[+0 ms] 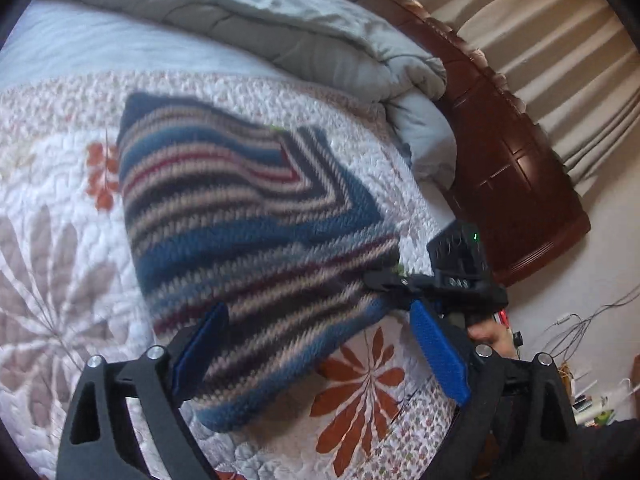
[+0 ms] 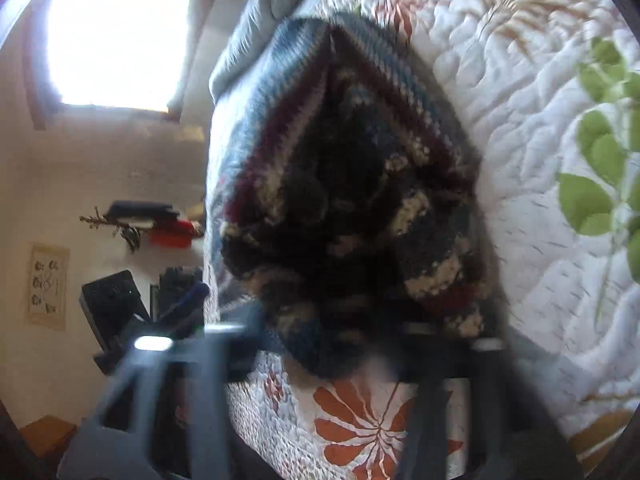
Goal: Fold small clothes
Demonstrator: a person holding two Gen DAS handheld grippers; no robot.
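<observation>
A small striped knit garment (image 1: pixel 248 240), blue, tan, dark and maroon, lies partly folded on the quilted floral bedspread (image 1: pixel 48 200). My left gripper (image 1: pixel 320 360) is open, its blue pads (image 1: pixel 440 356) standing either side of the garment's near edge. My right gripper (image 1: pixel 384 280) appears in the left wrist view at the garment's right corner. In the right wrist view the garment (image 2: pixel 352 200) hangs bunched right in front of the lens and hides the right fingers. The left gripper (image 2: pixel 180 300) shows at the left there.
A grey duvet (image 1: pixel 280 28) is heaped at the far side of the bed. A dark wooden bed board (image 1: pixel 516 168) and beige curtains (image 1: pixel 560 40) stand to the right. Cables and clutter (image 1: pixel 580 380) lie on the floor. A bright window (image 2: pixel 116 40) shows in the right wrist view.
</observation>
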